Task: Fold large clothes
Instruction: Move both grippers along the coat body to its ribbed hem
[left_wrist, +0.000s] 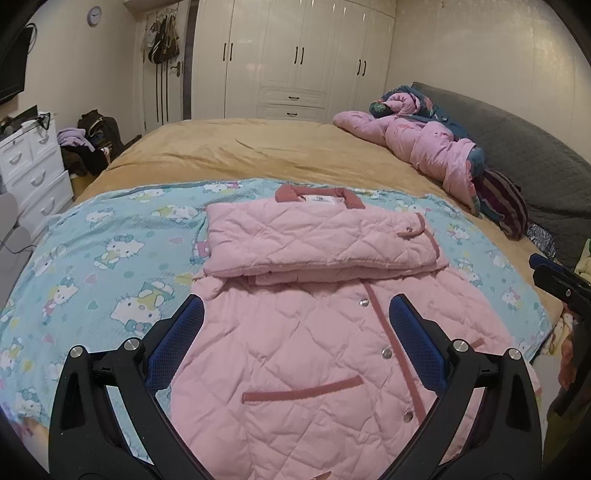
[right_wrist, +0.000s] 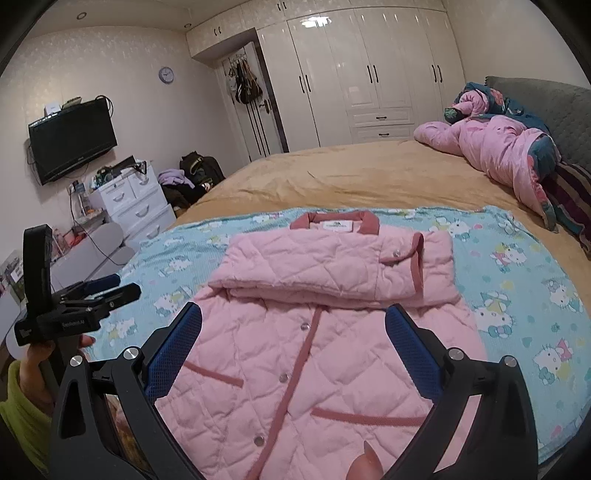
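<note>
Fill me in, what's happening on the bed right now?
A person is folding a pink quilted jacket spread on a blue cartoon-print sheet over the tan bedspread. Both sleeves already lie folded across the jacket's chest below the collar. The left tool and right tool hover open above the jacket's lower half, gripping nothing; the bottom hem is not yet folded up.

- The room was lit evenly and rather dimly by warm ceiling light, with soft shadows.
- Glare streaked the glossy wardrobe doors (right_wrist: 369, 55).
- Fisheye distortion bowed the bed (left_wrist: 295, 147) and walls, with black vignetting in the corners.
- A fingertip (right_wrist: 365, 465) at the bottom edge was blurred.
</note>
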